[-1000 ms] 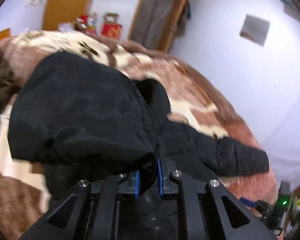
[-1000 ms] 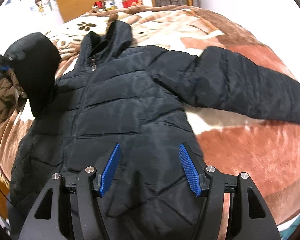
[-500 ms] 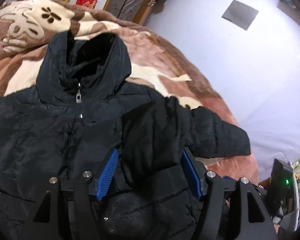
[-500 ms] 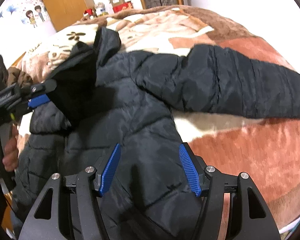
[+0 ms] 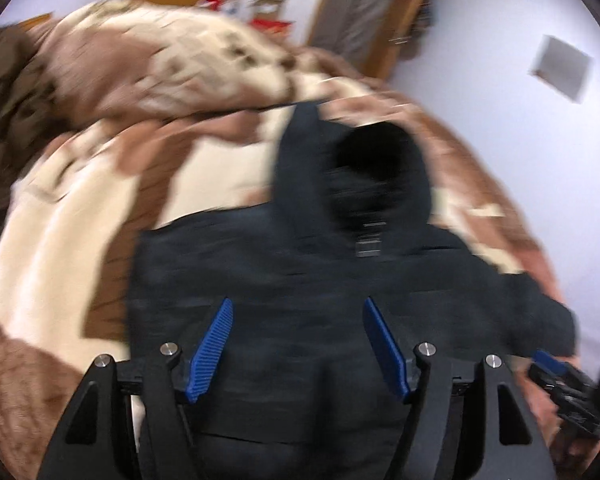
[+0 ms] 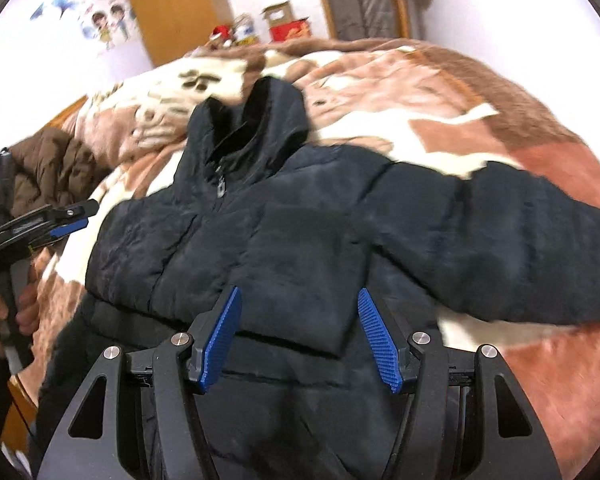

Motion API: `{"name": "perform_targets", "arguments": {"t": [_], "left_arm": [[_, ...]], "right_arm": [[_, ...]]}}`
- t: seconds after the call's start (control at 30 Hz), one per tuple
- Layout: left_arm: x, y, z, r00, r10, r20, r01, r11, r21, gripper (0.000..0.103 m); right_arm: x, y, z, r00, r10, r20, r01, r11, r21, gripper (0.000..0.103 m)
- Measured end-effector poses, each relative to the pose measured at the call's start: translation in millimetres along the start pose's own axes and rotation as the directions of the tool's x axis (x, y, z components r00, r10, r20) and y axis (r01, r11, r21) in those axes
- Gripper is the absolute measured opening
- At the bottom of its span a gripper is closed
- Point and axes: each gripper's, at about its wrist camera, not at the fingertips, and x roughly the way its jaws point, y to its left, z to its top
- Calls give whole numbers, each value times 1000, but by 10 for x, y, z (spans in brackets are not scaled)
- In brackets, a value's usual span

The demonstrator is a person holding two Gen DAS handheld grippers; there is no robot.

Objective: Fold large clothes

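Left tool: matte black angular frame with triangular cut-outs, round silver screw heads at the pivots, two ribbed blue pads.
Right tool: same black frame, four silver screws, blue textured pads.
Hand: bare, on a black handle; thin black cable alongside.

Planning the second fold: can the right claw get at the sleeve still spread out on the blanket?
Probably yes. The outstretched sleeve lies uncovered just beside the right claw, whose jaws are closing on nothing.
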Motion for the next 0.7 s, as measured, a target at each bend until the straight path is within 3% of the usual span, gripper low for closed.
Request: {"name": "perform_targets", "arguments": {"t": [0.07, 0.17, 0.27, 0.4, 0.5, 0.6, 0.67, 0.7], "left_arm": [[171, 245, -22, 999, 31, -28, -32, 998, -46, 69], [373, 455, -128, 996, 58, -68, -64, 993, -101, 67], [493, 482, -240, 996, 46, -81, -55, 991, -124, 67], [424, 353, -253, 996, 41, -82, -48, 995, -84, 67], [206, 330, -131, 1000, 7, -13, -7, 999, -53, 67], [134, 330, 30, 996, 72, 57, -73, 997, 4, 67], [321, 426, 87, 992, 123, 32, -123, 992, 4, 63], [450, 485, 82, 991, 133, -2, -133, 991, -13, 53]], "right_arm": [[342, 71, 45, 998, 5, -64, -7, 1000, -24, 44], [775, 49, 128, 991, -48, -124, 40, 997, -61, 40], [1007, -74, 299, 989, -86, -119, 79, 995, -62, 40], [973, -136, 447, 988, -85, -128, 80, 996, -44, 40], [659, -136, 441, 997, -58, -59, 57, 998, -20, 40], [537, -102, 526, 998, -67, 6, 67, 998, -22, 40], [720, -102, 595, 996, -84, -20, 84, 996, -38, 40], [864, -126, 602, 994, -96, -48, 94, 995, -39, 40]]}}
